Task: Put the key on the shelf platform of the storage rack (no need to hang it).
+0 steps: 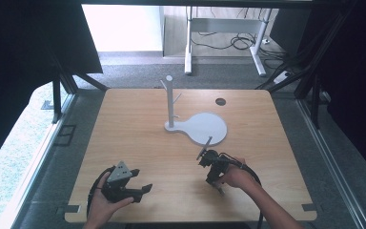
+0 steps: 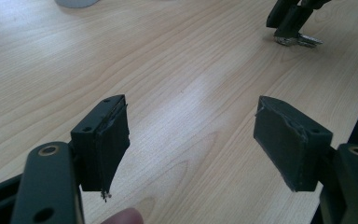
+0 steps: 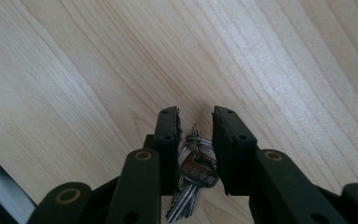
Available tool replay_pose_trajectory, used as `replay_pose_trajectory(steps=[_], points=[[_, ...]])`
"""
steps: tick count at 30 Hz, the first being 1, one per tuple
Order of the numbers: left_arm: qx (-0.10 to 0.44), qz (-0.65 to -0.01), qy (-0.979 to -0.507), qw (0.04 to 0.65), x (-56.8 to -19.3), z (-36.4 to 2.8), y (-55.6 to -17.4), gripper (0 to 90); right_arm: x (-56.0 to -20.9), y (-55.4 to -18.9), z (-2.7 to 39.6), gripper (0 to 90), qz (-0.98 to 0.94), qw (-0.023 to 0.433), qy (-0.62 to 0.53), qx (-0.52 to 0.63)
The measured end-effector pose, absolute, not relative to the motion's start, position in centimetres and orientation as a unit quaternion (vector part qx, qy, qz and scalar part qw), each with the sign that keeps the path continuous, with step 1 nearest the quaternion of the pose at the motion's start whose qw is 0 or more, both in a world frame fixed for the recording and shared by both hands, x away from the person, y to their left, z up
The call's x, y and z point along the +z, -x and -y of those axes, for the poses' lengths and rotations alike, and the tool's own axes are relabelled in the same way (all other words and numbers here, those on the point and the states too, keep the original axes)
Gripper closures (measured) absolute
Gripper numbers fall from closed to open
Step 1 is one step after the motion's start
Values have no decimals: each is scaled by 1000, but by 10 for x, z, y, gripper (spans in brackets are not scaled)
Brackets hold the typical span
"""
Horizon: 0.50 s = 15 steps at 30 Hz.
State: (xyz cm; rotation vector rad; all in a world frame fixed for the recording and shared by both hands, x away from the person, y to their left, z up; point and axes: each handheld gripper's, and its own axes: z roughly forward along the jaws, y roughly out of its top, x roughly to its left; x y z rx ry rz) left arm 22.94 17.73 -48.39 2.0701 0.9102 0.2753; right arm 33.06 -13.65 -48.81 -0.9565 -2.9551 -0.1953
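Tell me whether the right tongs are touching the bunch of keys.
Cannot tell. In the right gripper view the keys lie between the right tongs, jaws narrowed around them, but no plain contact or gap shows.

The table is pale wood-grain with a smooth, faintly shiny finish. The bunch of keys is bright glossy metal, while the right gripper is matt black plastic with rough, frayed pads. The stand looks smooth matt white

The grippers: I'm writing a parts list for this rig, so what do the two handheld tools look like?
Both are black, angular, two-jaw tools. The left gripper carries a grey three-cornered plate on top and a black cable looping behind it. Its jaws end in blocky black pads, frayed at the edges, with brass-coloured eyelets on the arms. The right gripper shows matching arms. The person's forearms are bare.
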Motion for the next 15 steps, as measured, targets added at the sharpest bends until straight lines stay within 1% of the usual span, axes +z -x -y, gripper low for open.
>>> replay_pose_trajectory(steps=[6, 15], points=[[110, -363, -825, 418, -484, -178, -230, 267, -492, -330, 136, 776, 947, 19, 315, -58], [110, -364, -826, 417, -485, -177, -230, 267, -495, -330, 137, 875, 947, 22, 315, -57]])
